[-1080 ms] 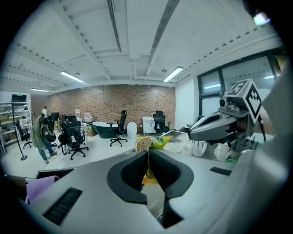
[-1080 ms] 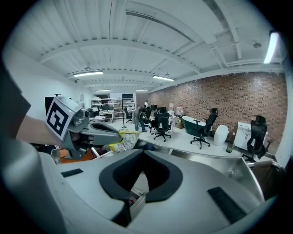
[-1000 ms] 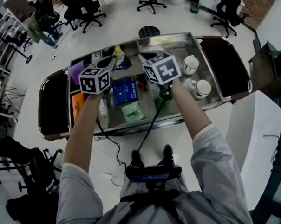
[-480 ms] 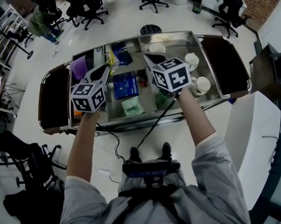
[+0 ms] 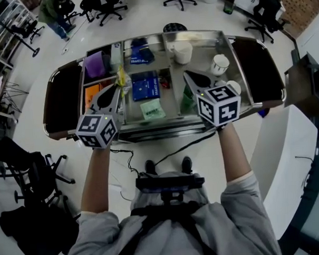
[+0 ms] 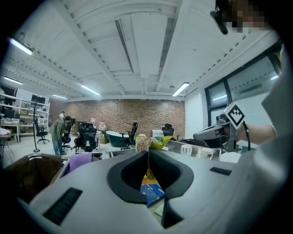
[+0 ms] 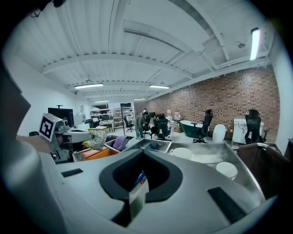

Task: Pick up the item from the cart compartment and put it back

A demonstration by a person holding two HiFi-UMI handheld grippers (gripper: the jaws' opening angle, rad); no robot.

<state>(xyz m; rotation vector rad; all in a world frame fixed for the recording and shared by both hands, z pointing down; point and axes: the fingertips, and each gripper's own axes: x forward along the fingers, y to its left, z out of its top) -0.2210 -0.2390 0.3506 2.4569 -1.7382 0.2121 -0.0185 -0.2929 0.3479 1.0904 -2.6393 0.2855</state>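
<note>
The pick-up half looks done. The left gripper [image 5: 117,88] has its jaws pinched almost fully together on a yellow snack packet [image 5: 121,77] and holds it clear of the cart [image 5: 159,131], left of centre in the head view. The packet hangs above the divider between the left-hand bay with orange and purple things and the middle bay with a blue box [image 5: 145,86]. Putting it back is not yet done: the packet has to go down into a compartment and be let go. Which bay it belongs in I cannot tell.

In the left gripper view the packet [image 6: 151,142] stands on end. Its crimped top pokes up above the closed jaw tips, and the rest runs down between them. So its long axis is close to upright, top edge up, and it is gripped across its thin side. The right gripper view shows the same packet [image 7: 97,138] at mid-left, upright with a slight droop.

The right gripper [image 5: 190,77] sits over the right of the cart near two cups. Its jaws meet at the tips and nothing is held between them.
</note>
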